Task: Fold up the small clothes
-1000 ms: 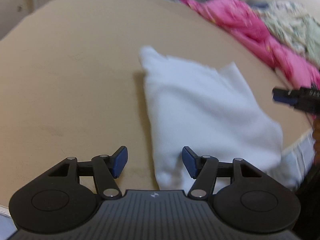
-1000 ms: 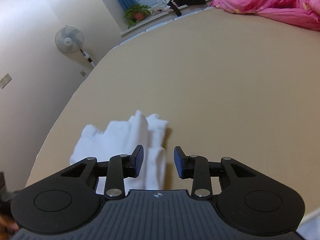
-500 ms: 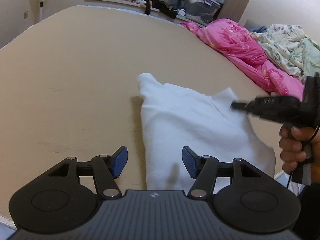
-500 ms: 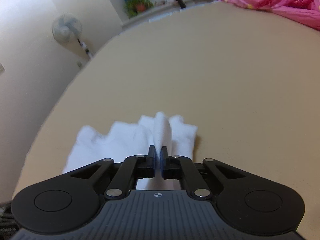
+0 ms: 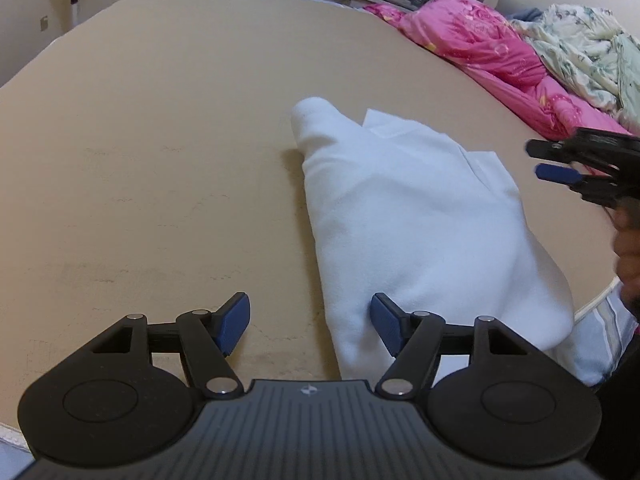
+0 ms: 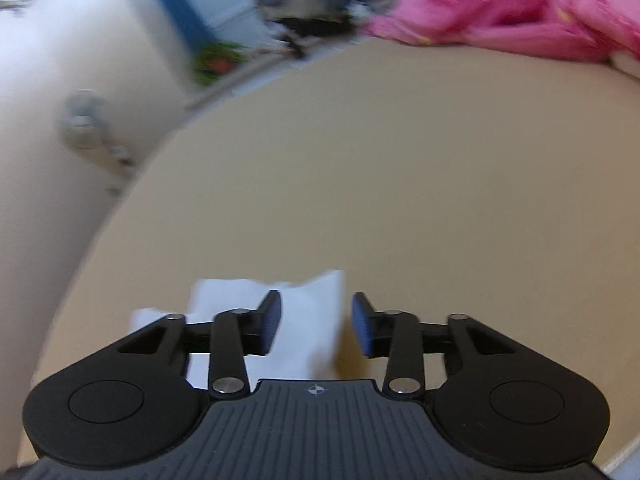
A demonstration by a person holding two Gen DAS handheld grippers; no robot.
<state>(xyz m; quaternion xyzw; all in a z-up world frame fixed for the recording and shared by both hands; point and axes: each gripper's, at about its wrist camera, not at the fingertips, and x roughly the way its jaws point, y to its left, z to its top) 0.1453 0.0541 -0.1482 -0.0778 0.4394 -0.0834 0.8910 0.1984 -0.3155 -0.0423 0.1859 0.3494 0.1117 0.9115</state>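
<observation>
Left wrist view first: the white garment [image 5: 416, 216] is lying on the tan bed surface [image 5: 160, 160], folded into a long, soft bundle that runs from near the camera up and away. Its left edge is a smooth rounded fold, the far end has a rounded corner sticking out, and a couple of flat layer edges peek out on the upper right. The near right end bulges out and sits right at the bed's edge, over a striped sheet [image 5: 600, 344]. The left gripper [image 5: 310, 322] has its jaws spread wide with nothing between them; the right blue pad [image 5: 384, 322] is in front of the garment's near left edge, can't tell if it touches. The right gripper [image 5: 560, 164] pokes in from the right side, above the cloth and apart from it, jaws parted and holding nothing. Loads of bare bed to the left and beyond. A pink blanket [image 5: 500, 52] and a floral blanket [image 5: 580, 44] are piled along the far right, well apart from the garment.

Right wrist view, pretty blurry: the right gripper [image 6: 316, 322] is open and empty, with the white garment [image 6: 308, 312] just below and to the left of the fingers. Open tan bed [image 6: 400, 180] stretches ahead, the pink blanket [image 6: 500, 12] at the far edge, a potted plant [image 6: 216, 60] and a fan [image 6: 84, 124] off to the left.
</observation>
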